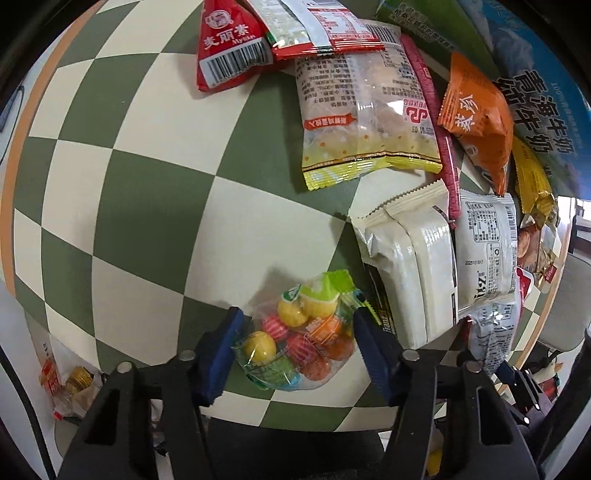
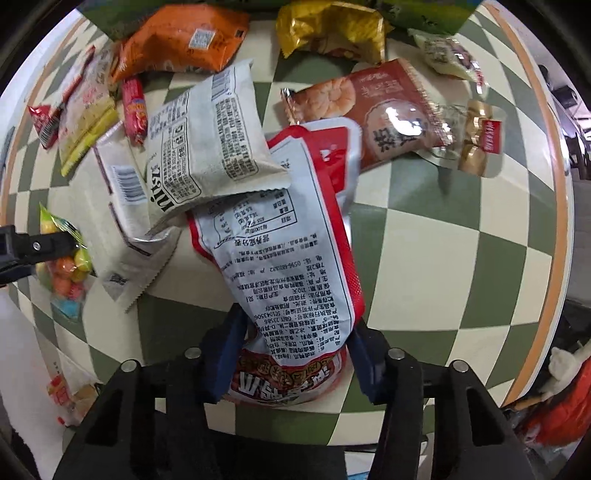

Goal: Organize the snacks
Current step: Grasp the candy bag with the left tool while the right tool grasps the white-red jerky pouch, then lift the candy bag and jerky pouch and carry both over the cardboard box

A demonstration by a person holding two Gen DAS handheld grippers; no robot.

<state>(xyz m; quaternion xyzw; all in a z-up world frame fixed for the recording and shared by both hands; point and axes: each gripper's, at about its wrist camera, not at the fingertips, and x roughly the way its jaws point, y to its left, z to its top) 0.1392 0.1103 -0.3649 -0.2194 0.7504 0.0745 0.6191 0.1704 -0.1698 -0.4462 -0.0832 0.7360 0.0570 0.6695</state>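
A clear bag of coloured candy balls [image 1: 299, 332] lies on the checkered table near its front edge. My left gripper [image 1: 295, 350] is around it, one blue pad on each side; contact is unclear. The same candy bag [image 2: 64, 266] shows at the left of the right wrist view, with the left gripper's black fingers [image 2: 48, 243] over it. My right gripper [image 2: 295, 354] is shut on a red and white snack pouch [image 2: 288, 258], which stands up between the pads.
Many snack packs lie on the table: a red triangular pack [image 1: 229, 48], a yellow-edged clear pack [image 1: 369, 110], an orange pack [image 1: 476, 114], white packs [image 1: 417, 266], a blue milk carton [image 1: 543, 85], a shrimp-cracker pack [image 2: 373, 107] and a yellow pack [image 2: 332, 29].
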